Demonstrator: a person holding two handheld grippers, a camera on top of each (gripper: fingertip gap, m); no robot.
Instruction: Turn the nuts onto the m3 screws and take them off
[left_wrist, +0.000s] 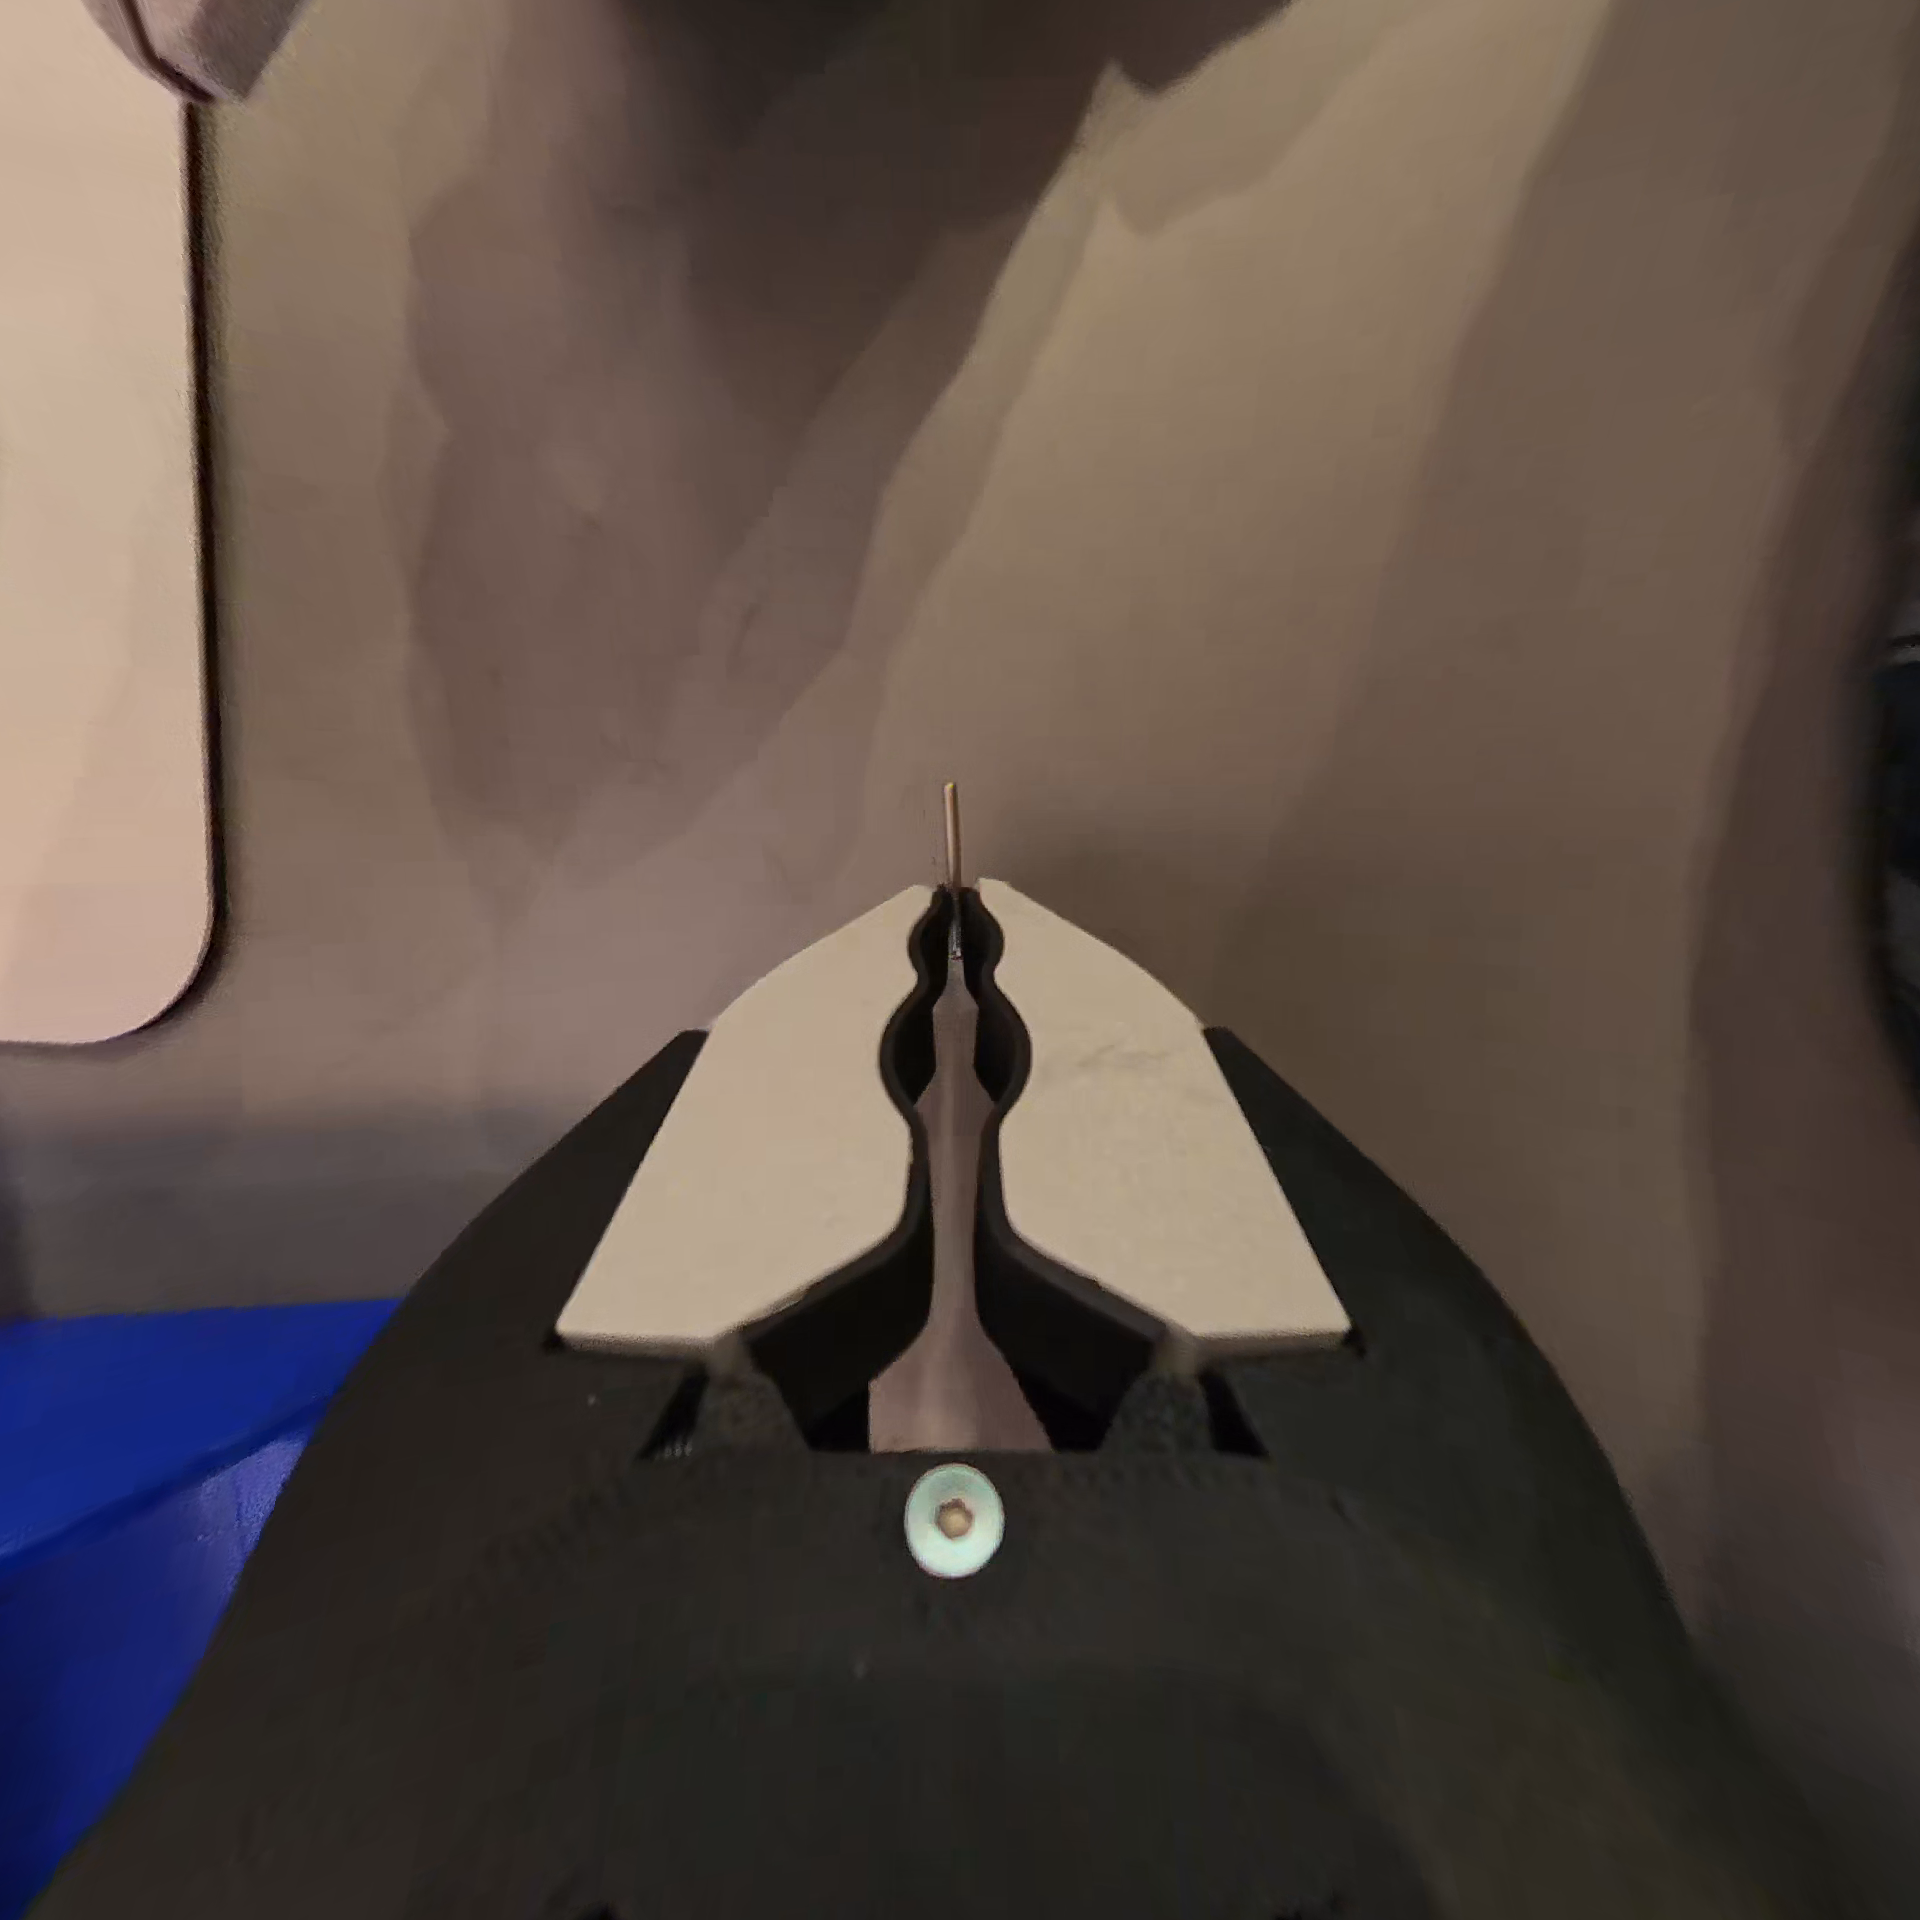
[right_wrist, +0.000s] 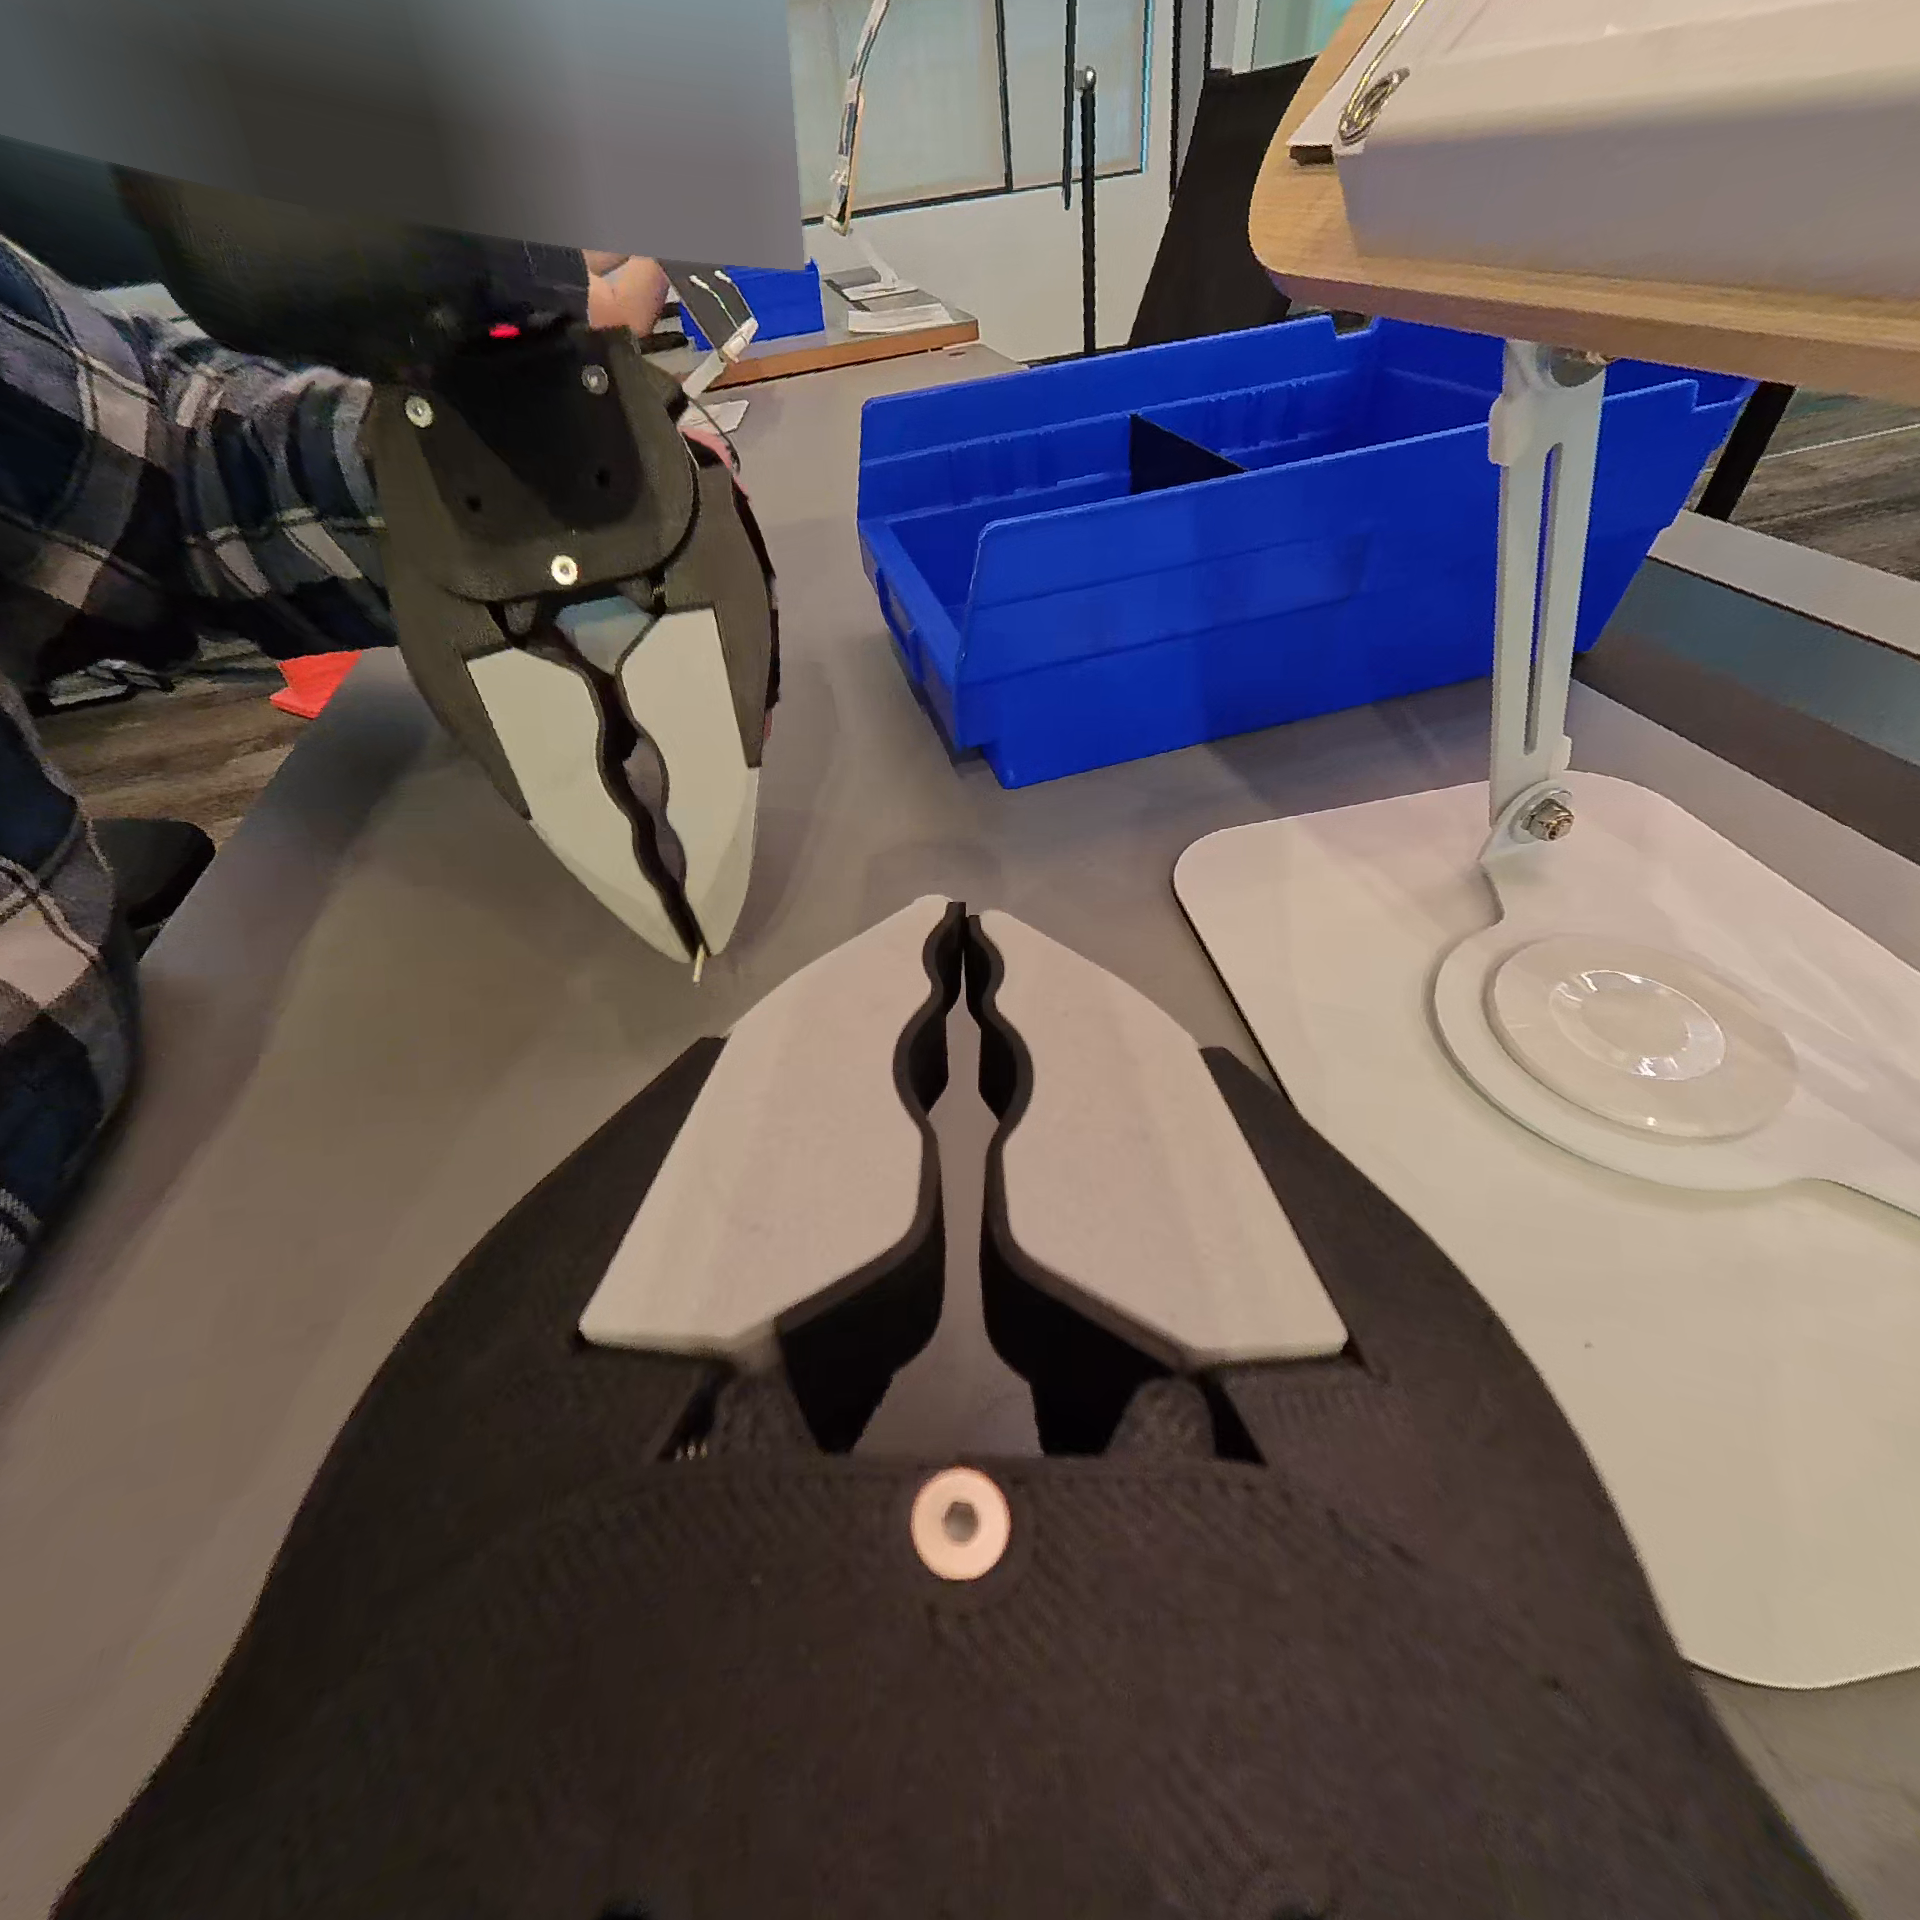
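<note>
Left gripper (right_wrist: 694, 948) pinches a thin pale pin (left_wrist: 951, 836), long axis in line with its fingers, tip just above the grey table (right_wrist: 416, 1039); right gripper (right_wrist: 961, 920), closed with nothing between its tips, has the pin near at 10 o'clock.

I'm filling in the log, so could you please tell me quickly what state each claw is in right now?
Left claw: closed on a thin pin that sticks out past the tips.
Right claw: closed, nothing visible between its tips.
</note>
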